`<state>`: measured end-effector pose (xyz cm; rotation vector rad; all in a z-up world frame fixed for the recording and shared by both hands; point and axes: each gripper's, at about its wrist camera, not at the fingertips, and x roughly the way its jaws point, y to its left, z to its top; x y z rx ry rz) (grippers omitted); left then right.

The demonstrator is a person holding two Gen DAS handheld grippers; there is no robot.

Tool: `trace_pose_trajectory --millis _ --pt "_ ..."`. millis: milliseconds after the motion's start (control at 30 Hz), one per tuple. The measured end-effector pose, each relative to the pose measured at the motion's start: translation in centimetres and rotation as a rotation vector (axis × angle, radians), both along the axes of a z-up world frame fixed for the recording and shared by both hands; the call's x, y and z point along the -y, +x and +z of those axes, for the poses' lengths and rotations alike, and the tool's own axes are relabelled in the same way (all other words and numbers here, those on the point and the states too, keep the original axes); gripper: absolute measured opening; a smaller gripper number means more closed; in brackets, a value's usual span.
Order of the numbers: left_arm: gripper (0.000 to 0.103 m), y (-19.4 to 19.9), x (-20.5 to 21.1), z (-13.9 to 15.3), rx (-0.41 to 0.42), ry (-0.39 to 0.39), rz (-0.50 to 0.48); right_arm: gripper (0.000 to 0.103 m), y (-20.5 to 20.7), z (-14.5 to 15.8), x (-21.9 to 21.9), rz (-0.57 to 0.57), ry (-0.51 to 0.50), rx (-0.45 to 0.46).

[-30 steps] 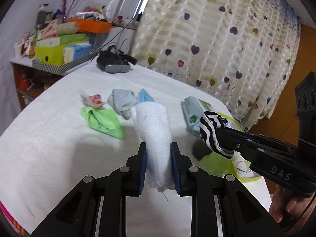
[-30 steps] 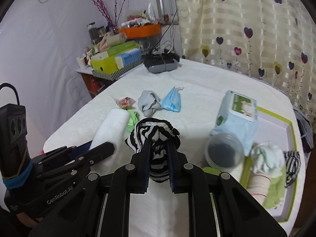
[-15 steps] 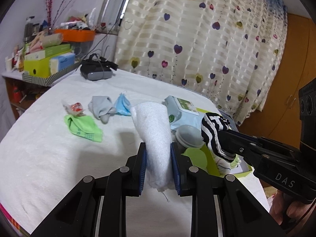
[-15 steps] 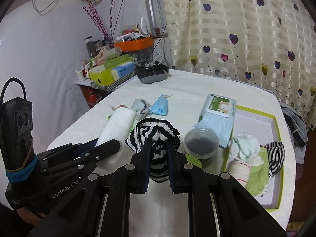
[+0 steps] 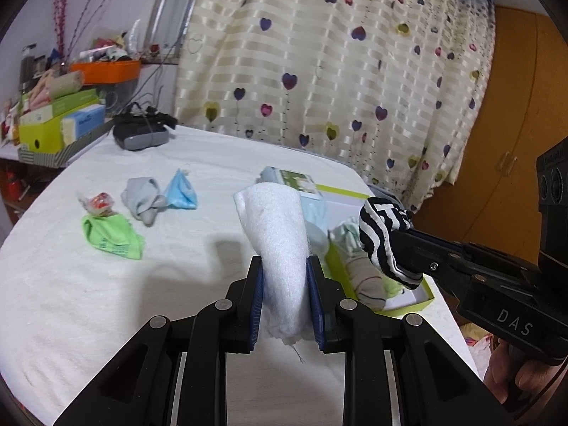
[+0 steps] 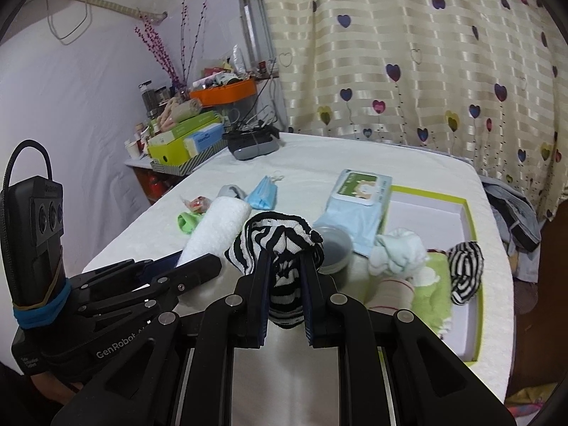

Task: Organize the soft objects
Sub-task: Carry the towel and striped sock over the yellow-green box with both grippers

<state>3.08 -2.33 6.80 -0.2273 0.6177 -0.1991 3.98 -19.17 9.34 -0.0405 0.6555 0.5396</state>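
My left gripper (image 5: 284, 265) is shut on a rolled white towel (image 5: 277, 234), held above the white table. My right gripper (image 6: 284, 262) is shut on a black-and-white striped sock (image 6: 275, 238), also seen as the striped sock (image 5: 381, 234) at the right of the left wrist view. Both hang near the green-rimmed white box (image 6: 461, 209), which holds a pale sock ball (image 6: 397, 252), a green cloth (image 6: 433, 277) and another striped sock (image 6: 463, 269). On the table lie a green cloth (image 5: 110, 236), a grey sock (image 5: 142, 198) and a blue face mask (image 5: 181, 193).
A wet-wipes pack (image 6: 358, 202) and a round grey lid (image 6: 332, 243) lie beside the box. A red-wrapped sweet (image 5: 97, 202) sits by the green cloth. A black headset (image 5: 142, 135) and stacked boxes (image 5: 56, 124) stand at the back left. A heart-patterned curtain (image 5: 337, 71) hangs behind.
Both grippers have carried their loads to the right, toward the green-rimmed box, and a little higher. The table items have slid left in view. Grips are unchanged.
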Motion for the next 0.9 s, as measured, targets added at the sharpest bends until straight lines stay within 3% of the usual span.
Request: trace_pose_trajectory --millis 900 --pt "0.022 1.9 8.8 0.0 -0.013 0.037 -0.178 0.016 0.1 -0.6 8.5 -0.162 0.048 -0.018"
